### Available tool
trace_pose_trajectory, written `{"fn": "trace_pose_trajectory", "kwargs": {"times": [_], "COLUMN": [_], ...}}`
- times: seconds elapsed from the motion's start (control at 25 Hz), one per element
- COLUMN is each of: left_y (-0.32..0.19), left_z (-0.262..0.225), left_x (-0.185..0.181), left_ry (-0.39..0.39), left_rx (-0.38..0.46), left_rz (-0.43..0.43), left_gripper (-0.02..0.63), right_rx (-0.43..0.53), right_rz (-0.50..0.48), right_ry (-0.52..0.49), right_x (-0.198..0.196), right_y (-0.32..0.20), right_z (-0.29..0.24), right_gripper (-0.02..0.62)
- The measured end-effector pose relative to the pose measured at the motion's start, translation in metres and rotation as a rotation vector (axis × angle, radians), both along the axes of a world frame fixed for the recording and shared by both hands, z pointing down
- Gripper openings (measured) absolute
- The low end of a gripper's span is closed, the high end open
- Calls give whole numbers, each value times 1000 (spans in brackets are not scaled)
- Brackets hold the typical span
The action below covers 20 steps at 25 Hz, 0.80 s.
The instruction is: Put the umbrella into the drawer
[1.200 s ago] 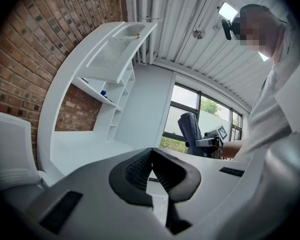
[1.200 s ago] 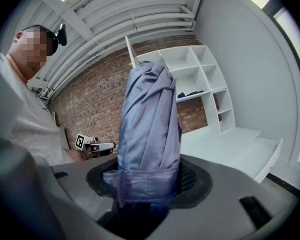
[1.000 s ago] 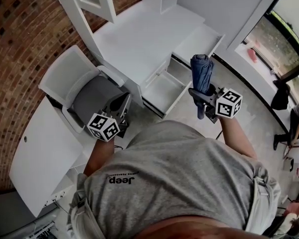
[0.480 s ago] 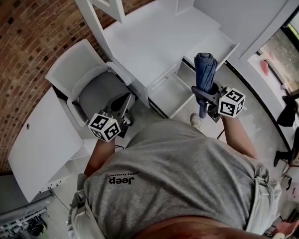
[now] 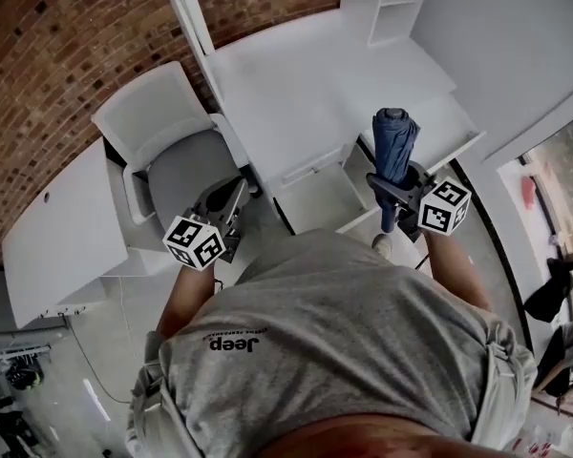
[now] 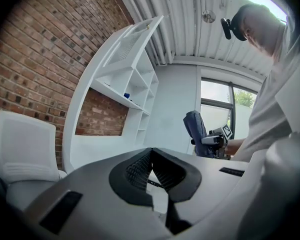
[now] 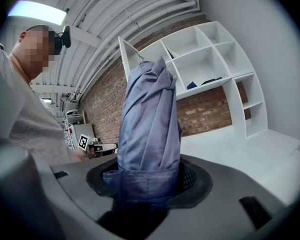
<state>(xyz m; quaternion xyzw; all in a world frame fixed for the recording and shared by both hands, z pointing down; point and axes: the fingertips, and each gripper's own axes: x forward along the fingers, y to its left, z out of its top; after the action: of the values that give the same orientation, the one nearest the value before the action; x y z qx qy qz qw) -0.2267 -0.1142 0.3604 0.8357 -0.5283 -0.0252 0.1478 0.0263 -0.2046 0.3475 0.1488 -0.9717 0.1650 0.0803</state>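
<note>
A folded blue umbrella (image 5: 393,141) stands upright in my right gripper (image 5: 393,181), which is shut on its lower part. In the right gripper view the umbrella's cloth (image 7: 147,129) fills the space between the jaws of that gripper (image 7: 147,176). Just left of and below the umbrella lies the white open drawer (image 5: 317,197) under the desk. My left gripper (image 5: 237,191) hangs over the chair seat, its pads meeting at the tips with nothing between them (image 6: 151,151). The left gripper view shows the umbrella (image 6: 195,129) off to the right.
A white desk (image 5: 296,93) with shelves (image 7: 210,59) stands against the brick wall. A second pulled-out drawer (image 5: 451,122) sits right of the umbrella. A white chair (image 5: 167,151) and a white side table (image 5: 57,237) are at left.
Both grippers have moved toward the desk, and the view has turned with them. The open drawer now lies closer beneath the umbrella. The grip on the umbrella is unchanged.
</note>
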Motion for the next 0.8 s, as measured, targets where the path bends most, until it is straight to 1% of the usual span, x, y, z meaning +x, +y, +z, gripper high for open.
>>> {"fn": "trace_pose_trajectory", "kwargs": {"times": [0.12, 0.2, 0.32, 0.44, 0.56, 0.68, 0.8], "left_y": [-28, -42, -63, -81, -94, -93, -82], "left_z": [12, 15, 11, 7, 12, 20, 28], "left_x": [31, 55, 84, 96, 105, 113, 108], "left_ry": [60, 87, 60, 42, 51, 52, 57], "left_rx": [-31, -62, -89, -94, -102, -119, -131], "left_rz": [-103, -142, -167, -222, -279, -327, -384], "left_gripper": [15, 15, 15, 15, 15, 15, 15], "right_rx": [-3, -24, -21, -13, -19, -33, -49], "right_rz": [-83, -138, -207, -275, -345, -416, -481], "right_ry": [8, 9, 12, 3, -1, 5, 22], "right_x": [20, 30, 42, 46, 40, 26, 7], "right_y": [-40, -64, -93, -116, -137, -146, -146], "right_z": [6, 7, 3, 1, 6, 14, 23], "right_gripper": [244, 244, 244, 245, 244, 244, 244]}}
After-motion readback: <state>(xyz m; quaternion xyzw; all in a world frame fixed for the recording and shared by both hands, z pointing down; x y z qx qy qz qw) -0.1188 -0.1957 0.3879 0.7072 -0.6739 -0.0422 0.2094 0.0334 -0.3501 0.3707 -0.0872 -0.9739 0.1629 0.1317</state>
